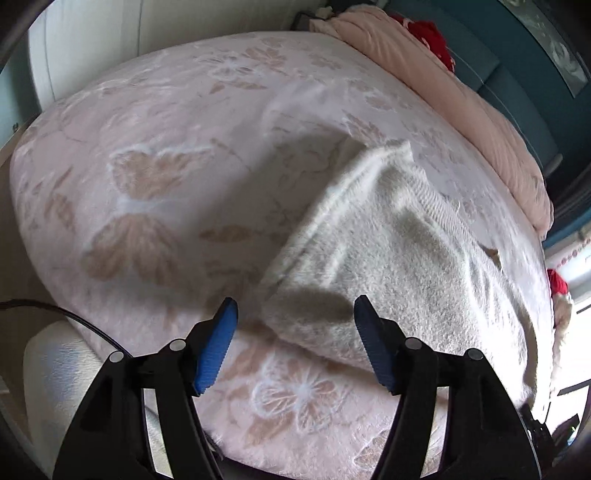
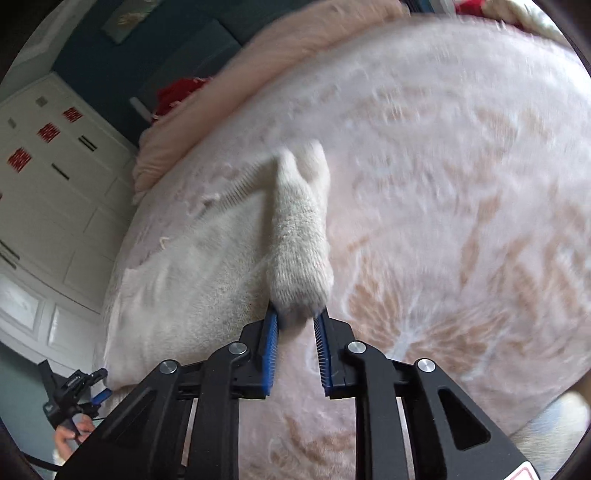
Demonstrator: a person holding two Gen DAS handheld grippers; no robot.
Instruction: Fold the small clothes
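A fuzzy white knit garment [image 1: 399,266] lies on a pink butterfly-print blanket [image 1: 155,192] on a bed. My left gripper [image 1: 295,314] is open, jaws wide, hovering just above the garment's near left corner without holding it. In the right wrist view my right gripper [image 2: 299,314] is shut on a bunched white sleeve [image 2: 301,236] of the same garment and lifts it off the blanket [image 2: 461,184]; the garment's body [image 2: 192,277] lies flat to the left. The left gripper also shows in the right wrist view [image 2: 86,391], held by a hand at the bed's edge.
A rolled pink duvet [image 1: 461,96] runs along the far side of the bed, with a red item [image 1: 432,35] behind it. White cabinets [image 2: 48,177] stand past the bed. A black cable [image 1: 74,317] crosses the bed's near left edge.
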